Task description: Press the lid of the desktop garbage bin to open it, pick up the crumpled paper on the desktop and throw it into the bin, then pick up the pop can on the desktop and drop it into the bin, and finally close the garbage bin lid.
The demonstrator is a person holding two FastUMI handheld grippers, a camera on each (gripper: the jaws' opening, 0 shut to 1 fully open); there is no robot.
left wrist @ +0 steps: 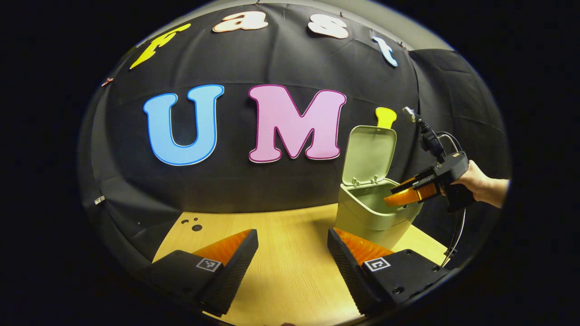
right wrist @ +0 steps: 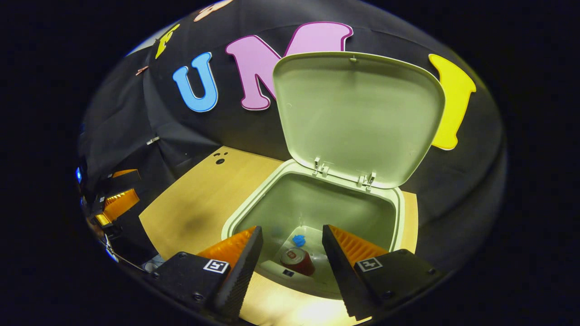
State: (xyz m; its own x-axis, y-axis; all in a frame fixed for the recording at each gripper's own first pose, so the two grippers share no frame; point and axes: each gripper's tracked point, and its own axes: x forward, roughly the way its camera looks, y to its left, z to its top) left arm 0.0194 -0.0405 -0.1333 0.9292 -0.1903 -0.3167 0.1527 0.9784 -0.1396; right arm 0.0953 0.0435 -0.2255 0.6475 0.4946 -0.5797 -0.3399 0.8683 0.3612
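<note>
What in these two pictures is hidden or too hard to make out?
- Left gripper view: the bin's inside is hidden by its own front wall.
- Left gripper view: the right tongs' tips overlap the rim, so their gap is unclear.
- Right gripper view: the blue scrap beside the can is too small to identify.

Red can, blue paper inside open bin
</note>
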